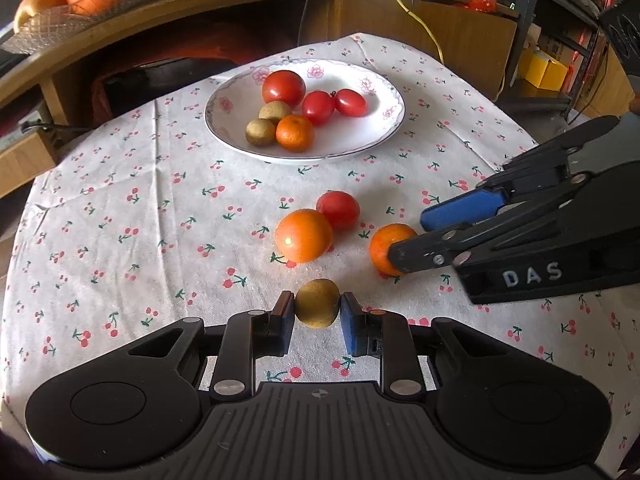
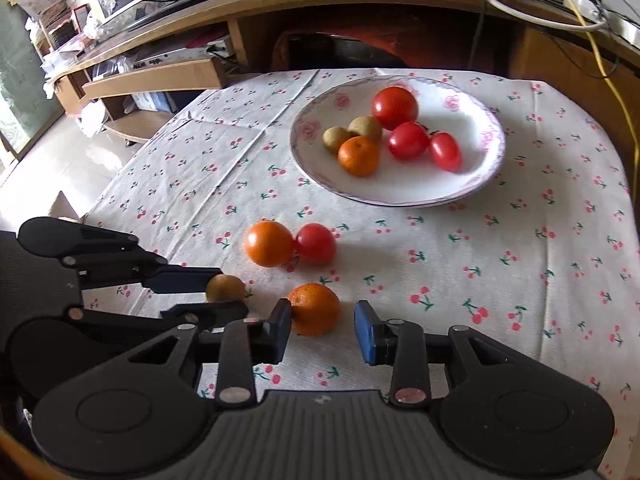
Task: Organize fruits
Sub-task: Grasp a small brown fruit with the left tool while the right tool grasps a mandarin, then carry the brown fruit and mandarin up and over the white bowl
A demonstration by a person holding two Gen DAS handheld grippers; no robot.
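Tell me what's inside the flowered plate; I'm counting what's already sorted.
The plate holds six pieces: three tomatoes, one mandarin and two brown fruits. Anything lying beneath them is covered from both views.

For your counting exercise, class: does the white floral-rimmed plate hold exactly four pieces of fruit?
No, the white floral-rimmed plate holds six: three red tomatoes, two small brown-green round fruits and one small orange mandarin.
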